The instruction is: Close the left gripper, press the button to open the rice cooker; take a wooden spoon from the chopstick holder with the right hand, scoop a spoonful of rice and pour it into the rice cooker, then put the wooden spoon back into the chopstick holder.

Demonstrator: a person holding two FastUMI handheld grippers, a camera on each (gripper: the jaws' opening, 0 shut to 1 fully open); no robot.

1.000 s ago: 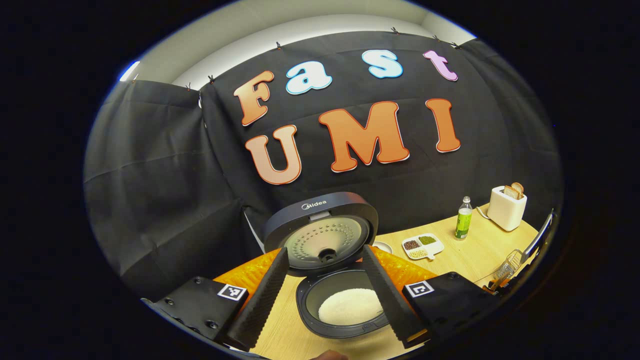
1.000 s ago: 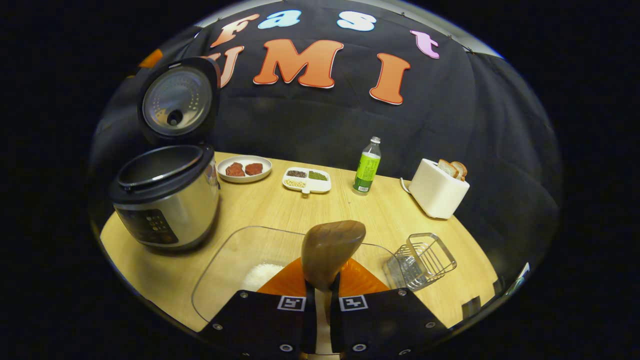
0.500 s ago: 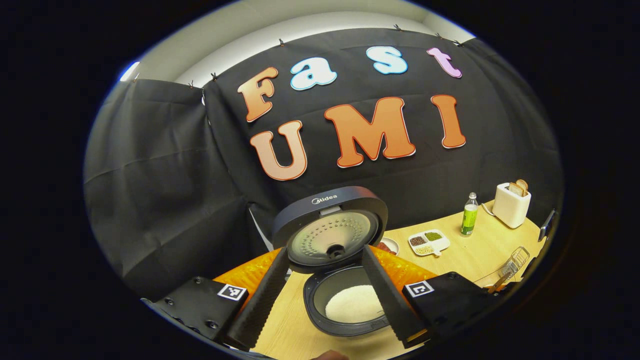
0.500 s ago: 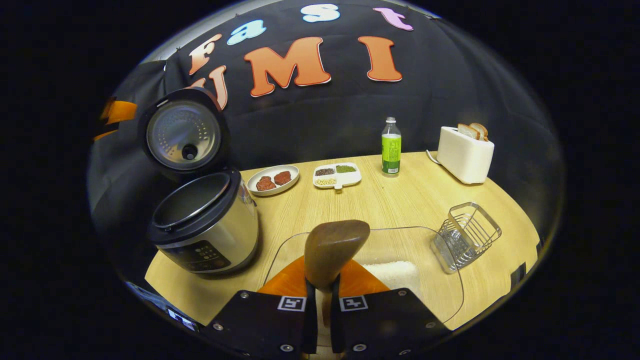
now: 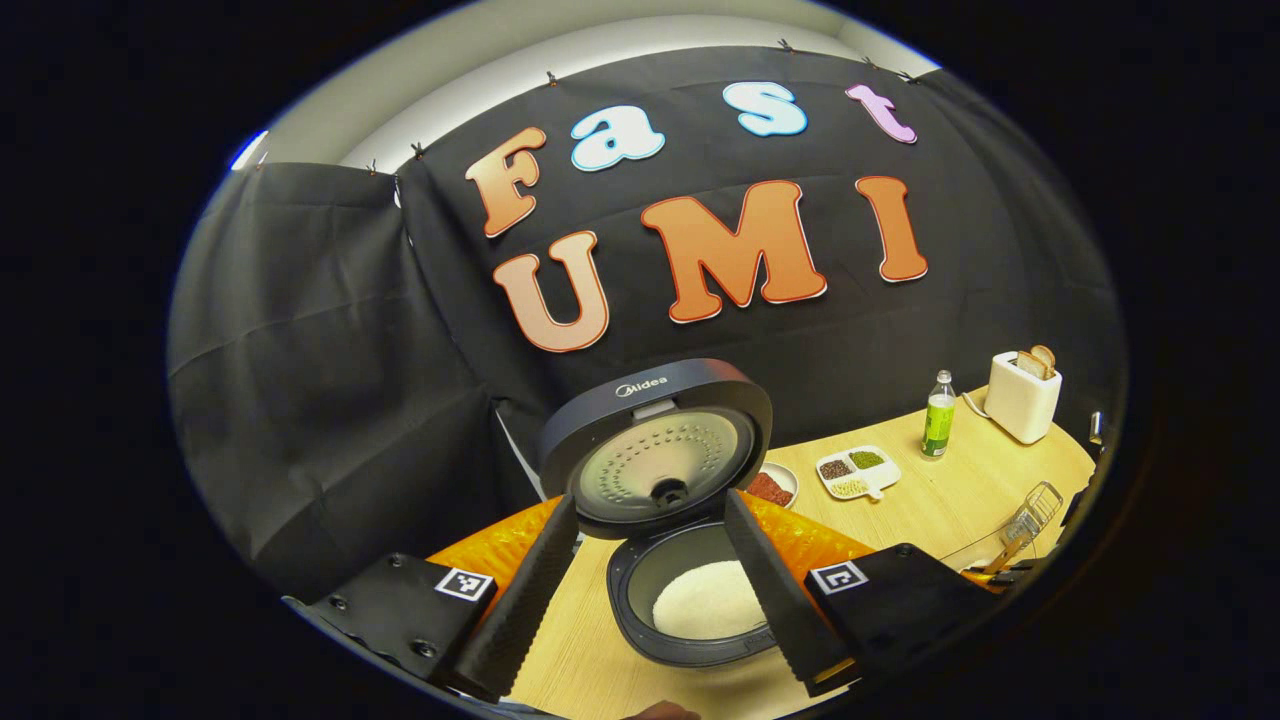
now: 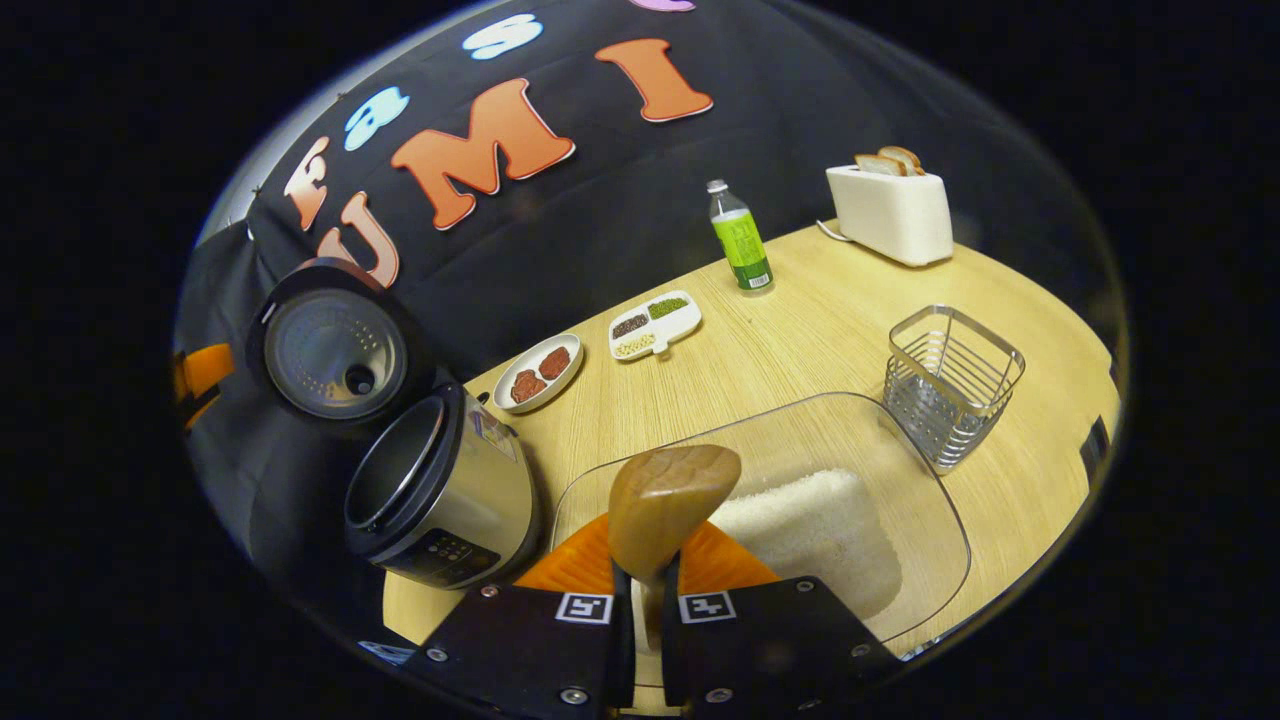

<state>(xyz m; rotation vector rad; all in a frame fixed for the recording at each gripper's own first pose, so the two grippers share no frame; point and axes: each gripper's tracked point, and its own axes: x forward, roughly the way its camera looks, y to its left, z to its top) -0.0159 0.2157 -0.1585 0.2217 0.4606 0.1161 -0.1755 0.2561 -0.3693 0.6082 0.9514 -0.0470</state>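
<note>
Two steps done: cooker [image 5: 690,560] lid up, rice inside. Right claw [image 6: 645,640] clamps spoon [image 6: 665,505], seemingly empty; return pending. Left claw [image 5: 650,590] wide, empty.

glossy wooden spoon [image 6: 665,505], wire-metal chopstick holder [image 6: 950,385]

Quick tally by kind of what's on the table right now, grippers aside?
Rice cooker: 1
Wooden spoon: 1
Clear rice tray: 1
Wire chopstick holder: 1
Toaster: 1
Bottle: 1
Plate: 1
Divided dish: 1
Total: 8
</note>
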